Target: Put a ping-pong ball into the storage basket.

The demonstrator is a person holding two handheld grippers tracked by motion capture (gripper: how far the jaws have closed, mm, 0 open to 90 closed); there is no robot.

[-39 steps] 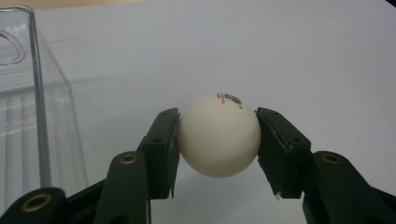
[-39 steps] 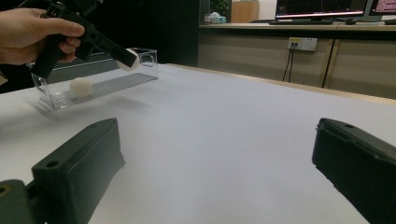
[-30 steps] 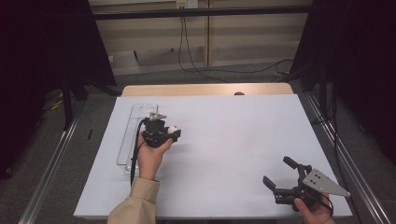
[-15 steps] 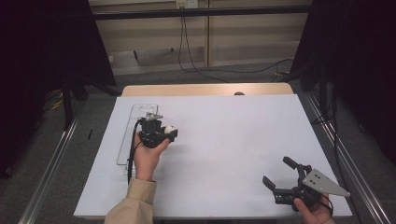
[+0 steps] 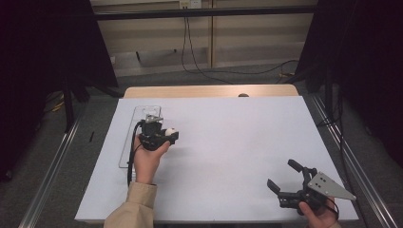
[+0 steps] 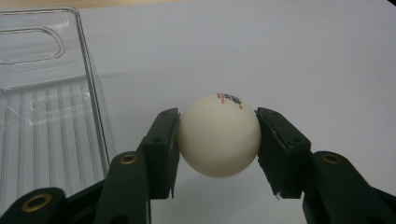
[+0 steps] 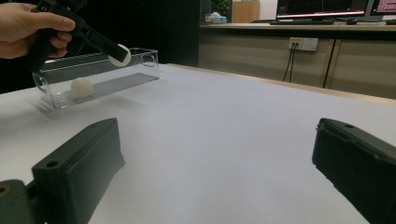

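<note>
A white ping-pong ball (image 6: 218, 135) with a small red and black mark is clamped between the jaws of my left gripper (image 6: 217, 142). In the high view, that left gripper (image 5: 167, 135) holds the ball (image 5: 169, 131) above the white table, just right of a clear plastic tray (image 5: 138, 114). The tray (image 6: 46, 107) has a ribbed floor and a handle slot. From the right gripper view, a second white ball (image 7: 82, 87) lies inside the tray (image 7: 116, 81). My right gripper (image 5: 282, 175) stands open near the front right corner, nothing between its jaws.
The white table sheet (image 5: 237, 137) spreads wide between the two grippers. A wooden strip (image 5: 209, 90) runs along its far edge. Metal rails (image 5: 354, 161) flank both sides, and cables (image 5: 204, 71) lie on the floor beyond.
My left gripper has shifted slightly left toward the tray, still holding the ball. The right gripper has not moved.
</note>
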